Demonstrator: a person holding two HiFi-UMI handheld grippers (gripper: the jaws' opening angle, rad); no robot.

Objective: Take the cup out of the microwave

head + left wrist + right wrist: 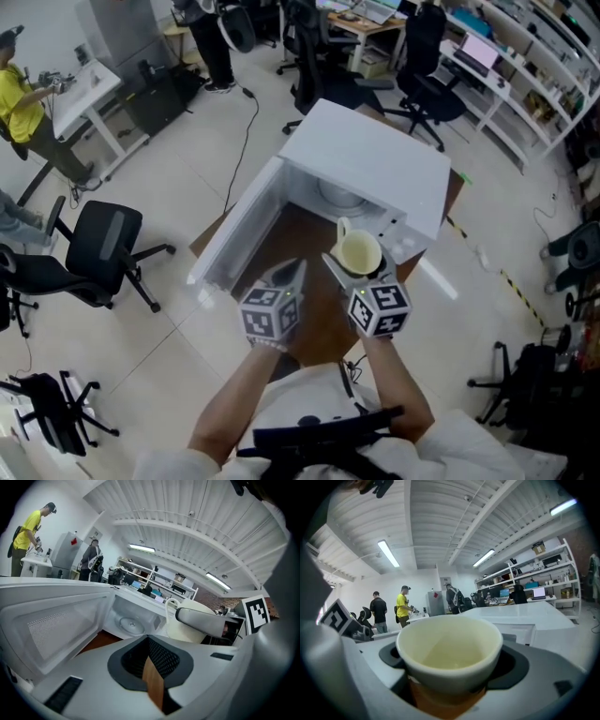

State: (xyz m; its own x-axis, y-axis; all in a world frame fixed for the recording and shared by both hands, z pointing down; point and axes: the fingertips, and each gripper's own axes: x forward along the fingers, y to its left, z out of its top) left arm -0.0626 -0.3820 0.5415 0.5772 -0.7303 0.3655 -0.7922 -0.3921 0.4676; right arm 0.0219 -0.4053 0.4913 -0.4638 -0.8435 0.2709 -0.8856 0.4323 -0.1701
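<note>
One white box-shaped microwave (375, 164) sits at the centre of the head view on one brown wooden table (305, 239). Its one white door (239, 230) is swung open toward the left. One round glass turntable (129, 623) lies in the cavity; in the head view the roof cuts off all but its near edge.

The one cream ceramic cup (360, 249) is outside the cavity, just in front of the microwave's lower right corner and above the table. It stands upright with its mouth up. The right gripper (358, 267) grasps it, one grey jaw pressed to each side of the wall. The right gripper view shows the rim and the pale inside filling the middle, while the jaws hide the cup's lower half and base. Its one loop handle shows only in the head view and the left gripper view, at the cup's far side.

The left gripper (289, 274) is just left of the cup, its jaws closed to a point with nothing between them. In its own view only a thin brown sliver of table shows in the slit.

There are two marker cubes (270, 314), one on each gripper, and two forearms enter from the bottom edge.

In the right gripper view three people stand at the middle left. The head view shows one in yellow at the upper left and two others cut off by the edges. Black office chairs (108, 244) stand around; only this one is whole, so I cannot give a sure count.
</note>
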